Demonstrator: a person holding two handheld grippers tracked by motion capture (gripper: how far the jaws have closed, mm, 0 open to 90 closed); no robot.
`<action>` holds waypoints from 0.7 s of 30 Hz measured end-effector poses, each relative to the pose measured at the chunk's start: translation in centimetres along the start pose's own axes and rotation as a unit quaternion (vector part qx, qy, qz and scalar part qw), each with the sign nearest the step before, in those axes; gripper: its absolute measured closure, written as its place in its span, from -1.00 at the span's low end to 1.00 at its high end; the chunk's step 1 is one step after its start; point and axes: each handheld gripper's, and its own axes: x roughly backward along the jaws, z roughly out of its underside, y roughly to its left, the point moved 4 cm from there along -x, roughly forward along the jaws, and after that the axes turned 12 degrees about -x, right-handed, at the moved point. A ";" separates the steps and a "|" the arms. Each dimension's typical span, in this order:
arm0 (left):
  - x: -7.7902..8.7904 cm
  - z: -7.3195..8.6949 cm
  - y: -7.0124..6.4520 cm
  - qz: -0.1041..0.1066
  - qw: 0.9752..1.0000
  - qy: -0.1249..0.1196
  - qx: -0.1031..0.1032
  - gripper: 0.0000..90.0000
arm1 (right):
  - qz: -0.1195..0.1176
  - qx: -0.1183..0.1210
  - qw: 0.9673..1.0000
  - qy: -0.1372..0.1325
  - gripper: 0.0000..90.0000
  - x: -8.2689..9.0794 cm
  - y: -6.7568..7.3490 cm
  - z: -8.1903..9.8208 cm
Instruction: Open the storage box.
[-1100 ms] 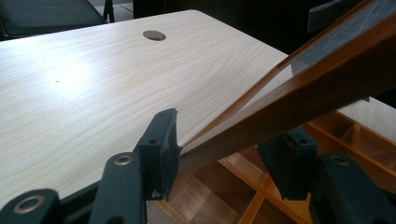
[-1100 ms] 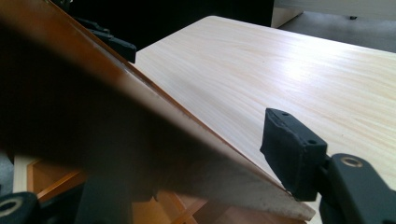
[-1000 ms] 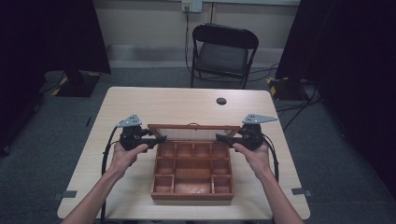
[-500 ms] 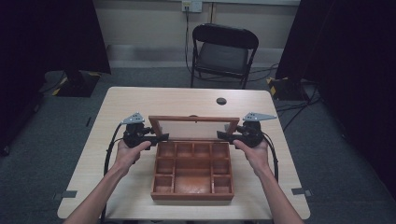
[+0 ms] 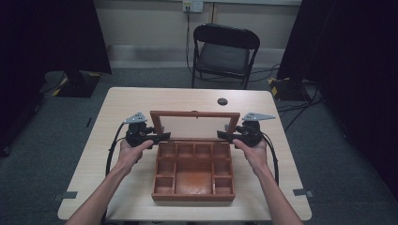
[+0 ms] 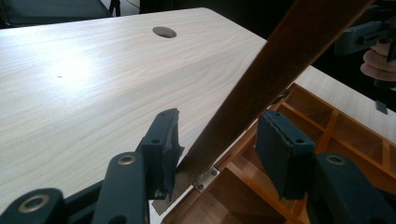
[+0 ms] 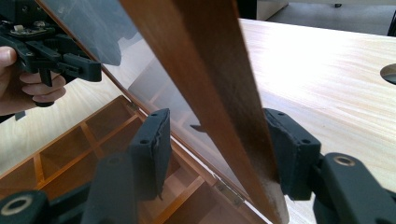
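Observation:
A wooden compartment box [image 5: 193,197] lies on the table with its glass-paned lid [image 5: 195,114] swung up on its hinges at the far side. My left gripper [image 5: 162,136] is at the lid's left rail and my right gripper [image 5: 224,135] at its right rail. In the left gripper view the jaws [image 6: 219,149] straddle the rail [image 6: 280,60]; they have just been closing, one pad is near the wood and the other stands apart. In the right gripper view the jaws [image 7: 219,149] straddle the other rail [image 7: 205,70], with a gap on one side.
The light wooden table [image 5: 141,103] has a round cable hole [image 5: 222,101] behind the box. A black folding chair [image 5: 225,51] stands beyond the far edge. Cables trail from both grippers along the table's sides.
The lid has swung upward from a low tilt to a steeper stand. Both hands stayed about where they were beside the box's back corners.

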 end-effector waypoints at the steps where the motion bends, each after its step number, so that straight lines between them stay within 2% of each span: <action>1: 0.0 0.0 0.0 -0.002 1.000 0.002 -0.002 0.11 | 0.000 0.000 1.000 0.001 -0.02 0.0 0.0 0.0; 7: -0.2 0.0 0.1 -0.012 1.000 0.002 0.000 0.13 | 0.008 -0.004 1.000 0.001 -0.01 -0.5 -0.4 0.1; 21: -0.3 0.1 0.4 -0.019 1.000 0.001 0.005 0.16 | 0.025 -0.004 1.000 0.007 0.06 -0.8 -1.1 0.6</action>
